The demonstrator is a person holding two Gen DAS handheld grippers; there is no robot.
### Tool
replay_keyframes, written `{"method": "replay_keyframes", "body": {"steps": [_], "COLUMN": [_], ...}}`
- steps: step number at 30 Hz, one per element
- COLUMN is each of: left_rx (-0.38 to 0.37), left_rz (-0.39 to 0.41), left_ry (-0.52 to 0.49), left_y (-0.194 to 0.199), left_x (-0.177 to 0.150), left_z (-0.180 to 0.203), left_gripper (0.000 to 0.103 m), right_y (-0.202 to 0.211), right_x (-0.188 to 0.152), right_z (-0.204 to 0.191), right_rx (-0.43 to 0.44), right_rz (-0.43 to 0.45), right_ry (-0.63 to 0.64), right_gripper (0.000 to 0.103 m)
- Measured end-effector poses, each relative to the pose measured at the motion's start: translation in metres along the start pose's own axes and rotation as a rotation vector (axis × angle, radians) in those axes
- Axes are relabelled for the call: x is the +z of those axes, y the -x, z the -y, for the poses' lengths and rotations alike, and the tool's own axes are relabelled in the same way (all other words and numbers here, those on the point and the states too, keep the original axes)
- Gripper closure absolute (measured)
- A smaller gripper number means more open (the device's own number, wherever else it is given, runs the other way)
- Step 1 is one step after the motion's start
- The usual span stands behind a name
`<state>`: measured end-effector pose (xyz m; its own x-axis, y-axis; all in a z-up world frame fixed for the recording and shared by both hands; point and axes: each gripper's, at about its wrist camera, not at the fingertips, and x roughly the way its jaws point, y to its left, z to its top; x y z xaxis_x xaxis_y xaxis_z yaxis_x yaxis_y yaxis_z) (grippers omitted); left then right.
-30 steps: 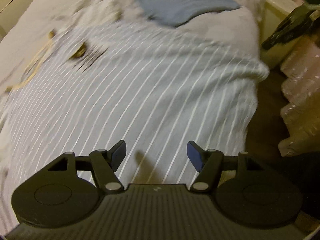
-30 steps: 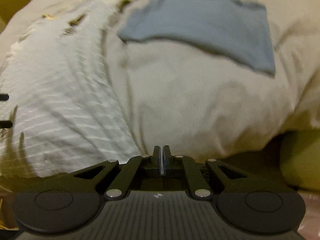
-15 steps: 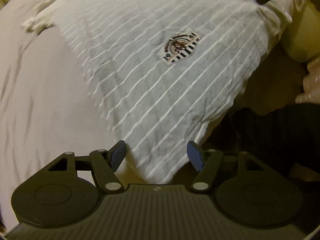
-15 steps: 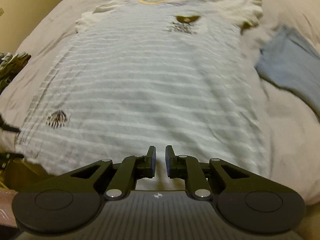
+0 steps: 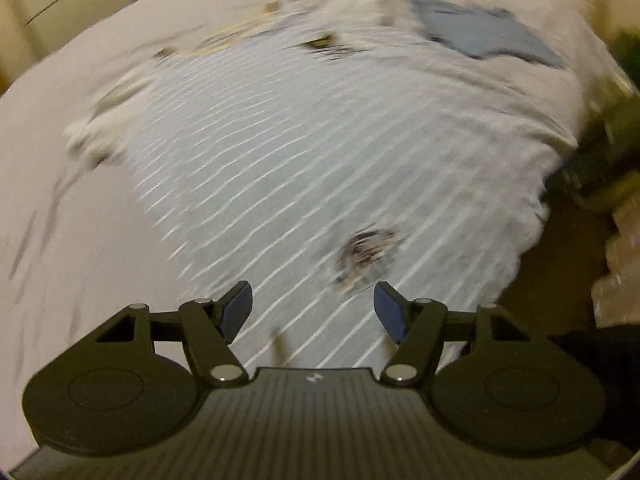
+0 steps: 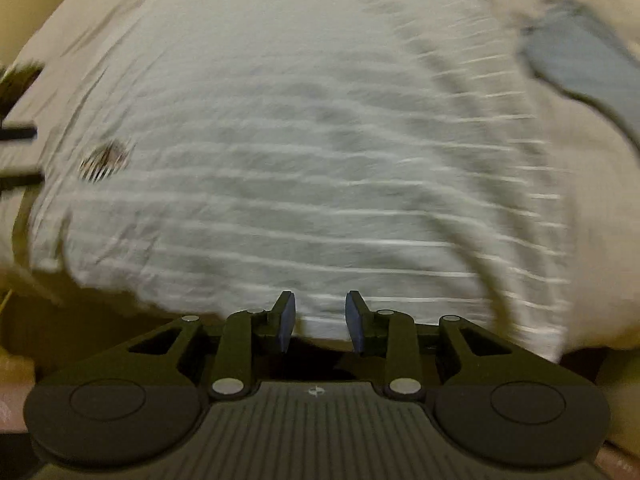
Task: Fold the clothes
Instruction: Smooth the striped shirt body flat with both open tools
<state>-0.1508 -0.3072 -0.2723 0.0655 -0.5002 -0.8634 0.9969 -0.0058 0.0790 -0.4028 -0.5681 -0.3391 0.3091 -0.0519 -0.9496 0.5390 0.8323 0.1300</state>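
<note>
A striped T-shirt is being shown spread flat and face up on the bed, its collar lying toward the far edge of the bed and its hem draped along the near edge. Its long axis is therefore running from the near edge to the far edge, straight ahead of both grippers. A small dark patch is being seen close to the hem, on the side nearer the left gripper. A folded blue garment is being left near the far right corner of the bed, apart from the shirt.

The left gripper is being held with its jaws spread wide and with nothing between them; it is being carried above the lower part of the shirt, with the patch just ahead of its right finger. The right gripper is being held partly open, its jaws narrower than those of the left one, and is likewise gripping nothing; it is being poised right at the hem where the cloth hangs over the near edge.

Both views are being blurred by motion, so fine creases cannot be made out.

The shirt is judged to be not yet folded. The hem is lying nearest to both grippers, the right one being the closer to its edge, so a first fold is probably being prepared from the near edge or from the long sides.
</note>
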Motion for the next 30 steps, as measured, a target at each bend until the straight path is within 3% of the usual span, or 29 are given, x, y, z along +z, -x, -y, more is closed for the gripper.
{"method": "replay_keyframes", "body": {"steps": [5, 8, 11, 12, 15, 19, 21, 25, 27, 30], "left_rx": [-0.065, -0.078, -0.078, -0.087, -0.104, -0.072, -0.065, -0.075, -0.086, -0.091], "left_rz": [0.013, -0.086, -0.175, -0.178, -0.124, -0.071, -0.086, -0.193, -0.228, -0.184], "left_ry": [-0.185, -0.196, -0.226, -0.227, -0.191, -0.130, -0.102, -0.084, -0.084, -0.057], "left_y": [-0.030, -0.055, -0.064, -0.058, -0.039, -0.041, -0.054, -0.071, -0.071, -0.054], "left_x": [0.019, 0.017, 0.002, 0.000, 0.000, 0.017, 0.025, 0.016, 0.009, 0.009], "left_z": [0.050, 0.061, 0.065, 0.064, 0.055, 0.045, 0.038, 0.033, 0.031, 0.022], "left_gripper": [0.040, 0.040, 0.040, 0.040, 0.040, 0.040, 0.040, 0.039, 0.039, 0.039], "right_y": [0.006, -0.023, -0.034, -0.030, 0.000, 0.010, -0.009, -0.034, -0.023, 0.001], "right_x": [0.000, -0.005, -0.023, -0.027, -0.019, 0.016, 0.029, 0.022, 0.026, 0.045], "right_z": [0.034, 0.045, 0.039, 0.037, 0.033, 0.044, 0.050, 0.046, 0.042, 0.039], "right_rx": [-0.073, -0.036, 0.003, 0.009, -0.021, -0.068, -0.063, -0.036, -0.028, -0.034], "right_rz": [0.135, 0.051, -0.036, -0.036, 0.079, 0.197, 0.152, -0.033, -0.037, 0.044], "right_ry": [-0.110, -0.191, -0.173, -0.169, -0.136, -0.123, -0.128, -0.078, -0.062, -0.046], "right_gripper": [0.071, 0.071, 0.071, 0.071, 0.071, 0.071, 0.071, 0.072, 0.072, 0.072]}}
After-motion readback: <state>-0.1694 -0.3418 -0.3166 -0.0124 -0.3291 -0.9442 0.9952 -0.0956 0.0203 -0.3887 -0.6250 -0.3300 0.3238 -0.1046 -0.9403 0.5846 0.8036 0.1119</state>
